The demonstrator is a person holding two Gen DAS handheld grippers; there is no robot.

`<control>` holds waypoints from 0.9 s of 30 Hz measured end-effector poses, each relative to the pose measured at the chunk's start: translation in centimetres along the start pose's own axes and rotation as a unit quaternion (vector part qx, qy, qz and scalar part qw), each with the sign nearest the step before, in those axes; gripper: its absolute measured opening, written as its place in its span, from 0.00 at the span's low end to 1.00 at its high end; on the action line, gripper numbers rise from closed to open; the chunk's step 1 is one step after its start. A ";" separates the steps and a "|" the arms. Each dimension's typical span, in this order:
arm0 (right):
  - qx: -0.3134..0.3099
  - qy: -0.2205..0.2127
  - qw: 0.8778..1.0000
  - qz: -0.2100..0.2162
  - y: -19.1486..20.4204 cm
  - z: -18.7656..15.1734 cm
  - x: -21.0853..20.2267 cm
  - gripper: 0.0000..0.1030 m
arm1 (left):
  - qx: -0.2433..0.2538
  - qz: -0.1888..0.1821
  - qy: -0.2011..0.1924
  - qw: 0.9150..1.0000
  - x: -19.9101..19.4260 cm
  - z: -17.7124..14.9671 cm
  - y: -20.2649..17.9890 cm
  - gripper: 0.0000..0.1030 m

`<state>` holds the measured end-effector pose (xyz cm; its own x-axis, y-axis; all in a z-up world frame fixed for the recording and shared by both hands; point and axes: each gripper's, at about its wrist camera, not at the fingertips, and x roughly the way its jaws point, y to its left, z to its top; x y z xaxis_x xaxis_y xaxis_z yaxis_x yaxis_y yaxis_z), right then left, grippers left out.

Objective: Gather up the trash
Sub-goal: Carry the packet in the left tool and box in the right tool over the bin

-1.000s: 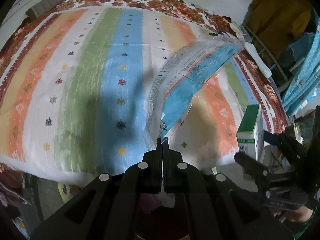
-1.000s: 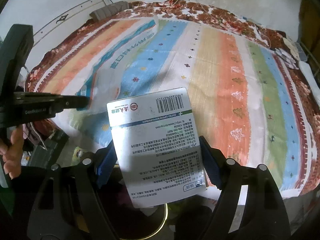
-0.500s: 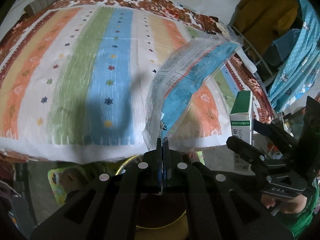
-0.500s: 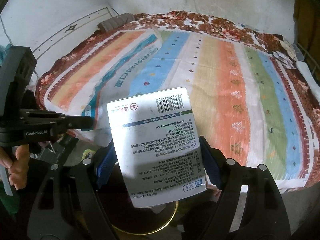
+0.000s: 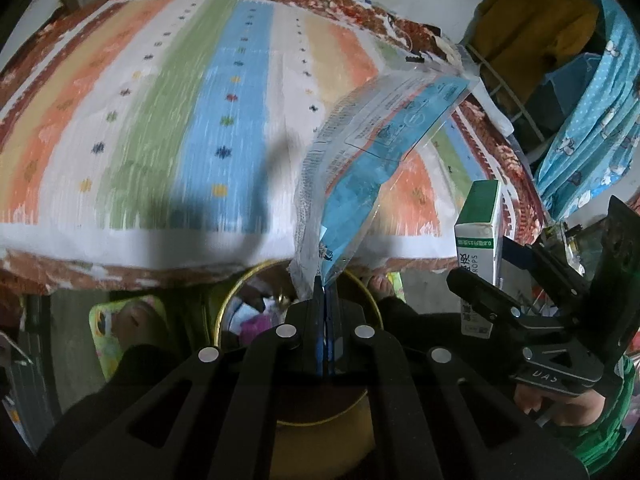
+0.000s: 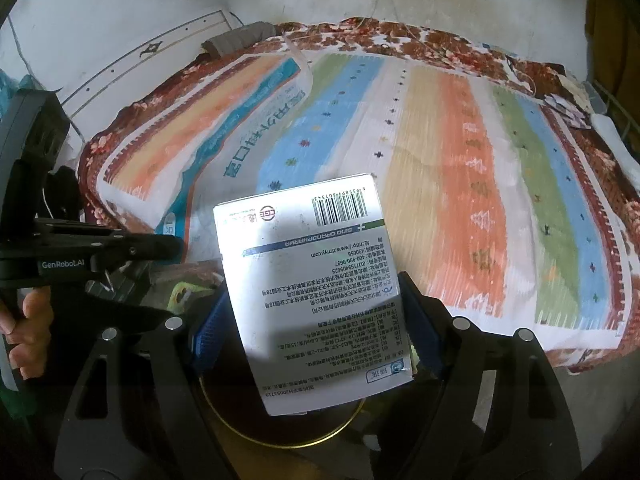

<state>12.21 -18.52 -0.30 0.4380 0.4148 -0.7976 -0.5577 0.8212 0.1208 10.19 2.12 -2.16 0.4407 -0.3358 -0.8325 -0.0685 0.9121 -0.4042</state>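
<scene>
My left gripper is shut on the lower corner of a clear and blue plastic bag, which stands up in front of the striped bed. Below the closed fingers sits a round bin with a yellow rim, trash inside it. My right gripper is shut on a white medicine box with a barcode, held across its width between the blue pads. The same box shows green-topped in the left wrist view, and the bag appears at left in the right wrist view. The bin rim lies under the box.
A bed with a striped blanket fills the background. Clothes and blue fabric hang on a rack at right. A person's bare feet stand by the bin, and a hand grips the left tool.
Both grippers have pulled back from the bed with their loads. The bed edge has slid up in view and the yellow-rimmed bin has come in under the fingers.
</scene>
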 end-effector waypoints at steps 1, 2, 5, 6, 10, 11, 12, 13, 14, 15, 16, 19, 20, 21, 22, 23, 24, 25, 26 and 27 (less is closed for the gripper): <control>0.001 0.002 1.000 0.000 0.1 -0.3 0.0 0.71 | -0.001 0.000 0.002 1.000 0.0 -0.3 0.1 0.00; 0.001 0.003 1.000 0.000 0.1 -0.6 0.1 0.71 | -0.003 -0.001 0.004 1.000 0.0 -0.7 0.1 0.00; 0.000 0.015 1.000 -0.001 0.1 -1.8 0.2 0.71 | -0.007 -0.006 0.012 1.000 0.1 -1.8 0.2 0.00; -0.002 0.018 1.000 -0.003 0.1 -2.2 0.4 0.71 | -0.007 -0.006 0.014 1.000 0.1 -2.1 0.2 0.00; -0.007 0.031 0.999 -0.003 0.6 -3.4 0.7 0.71 | 0.006 0.004 0.031 0.999 0.8 -3.8 -0.3 0.00; -0.008 0.034 0.999 -0.002 0.7 -3.6 0.8 0.71 | 0.008 0.008 0.034 0.999 0.9 -4.1 -0.4 0.00; -0.008 0.040 0.999 0.000 0.9 -4.0 0.9 0.71 | 0.010 0.013 0.039 0.999 1.1 -4.6 -0.4 0.00; -0.007 0.044 0.999 0.000 0.9 -4.2 1.1 0.71 | 0.011 0.015 0.044 0.999 1.4 -4.8 -0.4 0.00; -0.007 0.049 0.999 0.000 1.0 -4.5 1.3 0.71 | 0.011 0.017 0.049 0.999 1.5 -5.1 -0.4 0.00; -0.008 0.054 0.998 0.000 1.1 -4.8 1.5 0.71 | 0.013 0.020 0.053 0.998 1.7 -5.4 -0.4 0.00; -0.008 0.059 0.998 0.001 1.2 -5.0 1.7 0.71 | 0.015 0.022 0.059 0.998 1.9 -5.7 -0.4 0.00; -0.004 0.082 0.997 0.008 1.4 -5.9 2.5 0.71 | 0.022 0.035 0.078 0.996 2.8 -6.4 -0.5 0.00; -0.004 0.088 0.996 0.009 1.5 -6.1 2.7 0.71 | 0.026 0.041 0.085 0.995 3.2 -6.7 -0.5 0.00; -0.006 0.095 0.995 0.009 1.6 -6.4 3.0 0.71 | 0.029 0.045 0.091 0.994 3.5 -6.9 -0.6 0.00; -0.008 0.101 0.995 0.009 1.8 -6.6 3.2 0.71 | 0.032 0.052 0.098 0.993 3.9 -7.1 -0.6 0.00; -0.008 0.106 0.994 0.010 1.8 -6.7 3.4 0.71 | 0.034 0.056 0.103 0.992 4.2 -7.3 -0.5 0.00; -0.007 0.114 0.993 0.011 1.9 -6.9 3.8 0.71 | 0.034 0.059 0.109 0.992 4.4 -7.3 -0.5 0.00; -0.007 0.119 0.993 0.011 1.9 -7.0 4.0 0.71 | 0.032 0.060 0.118 0.991 4.8 -7.4 -0.4 0.00; -0.004 0.129 0.992 0.011 1.9 -7.2 4.5 0.71 | 0.029 0.062 0.126 0.990 5.1 -7.5 -0.2 0.00; -0.003 0.136 0.991 0.013 1.8 -7.4 4.9 0.71 | 0.025 0.067 0.137 0.988 5.6 -7.5 0.0 0.00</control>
<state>8.08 -17.91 -8.33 0.2183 0.3136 -0.9241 -0.5706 0.8092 0.1398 5.92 -1.53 -9.72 0.1718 -0.2565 -0.9511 -0.0616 0.9608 -0.2703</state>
